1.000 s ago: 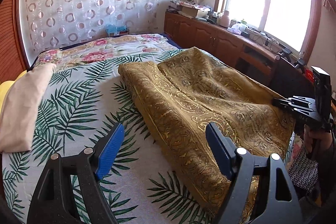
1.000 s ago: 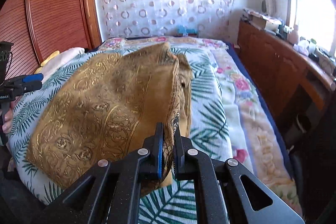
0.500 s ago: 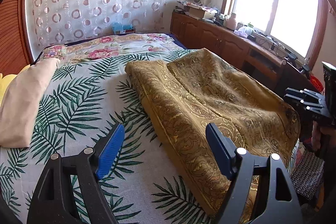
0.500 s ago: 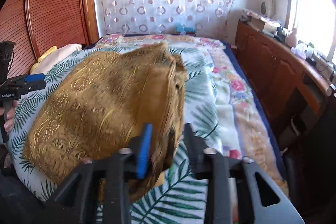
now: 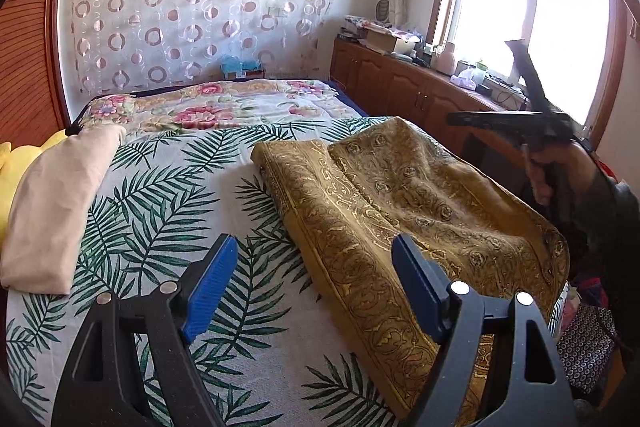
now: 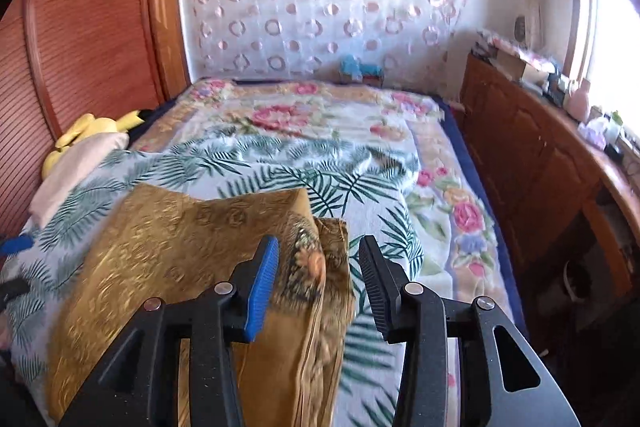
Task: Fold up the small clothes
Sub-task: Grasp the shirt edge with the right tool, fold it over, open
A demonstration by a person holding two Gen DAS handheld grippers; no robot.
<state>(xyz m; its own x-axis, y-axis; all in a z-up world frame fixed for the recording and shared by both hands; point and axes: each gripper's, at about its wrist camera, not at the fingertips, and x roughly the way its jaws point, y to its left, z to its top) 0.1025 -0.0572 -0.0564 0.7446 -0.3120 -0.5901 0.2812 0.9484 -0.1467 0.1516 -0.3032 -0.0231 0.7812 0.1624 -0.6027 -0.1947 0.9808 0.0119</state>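
A gold patterned cloth (image 5: 400, 195) lies folded over on the palm-leaf bedspread (image 5: 160, 195), reaching to the bed's near right corner. My left gripper (image 5: 314, 247) hovers open over the cloth's left edge with nothing between its blue pads. In the right wrist view the cloth (image 6: 180, 239) has its folded edge lying below and between the fingers of my right gripper (image 6: 319, 247). That gripper is open and its pads do not press the fabric. It also shows raised at the right of the left wrist view (image 5: 512, 119), held by a hand (image 5: 540, 171).
A beige pillow (image 5: 60, 199) and a yellow plush (image 6: 92, 127) lie along the bed's left side. A floral blanket (image 6: 304, 115) covers the far end. Wooden cabinets (image 6: 532, 155) with clutter on top run along the right under the window.
My right gripper went from shut on the cloth's edge to open, then pulled back and rose. The released edge settled onto the bed. My left gripper stayed almost still.
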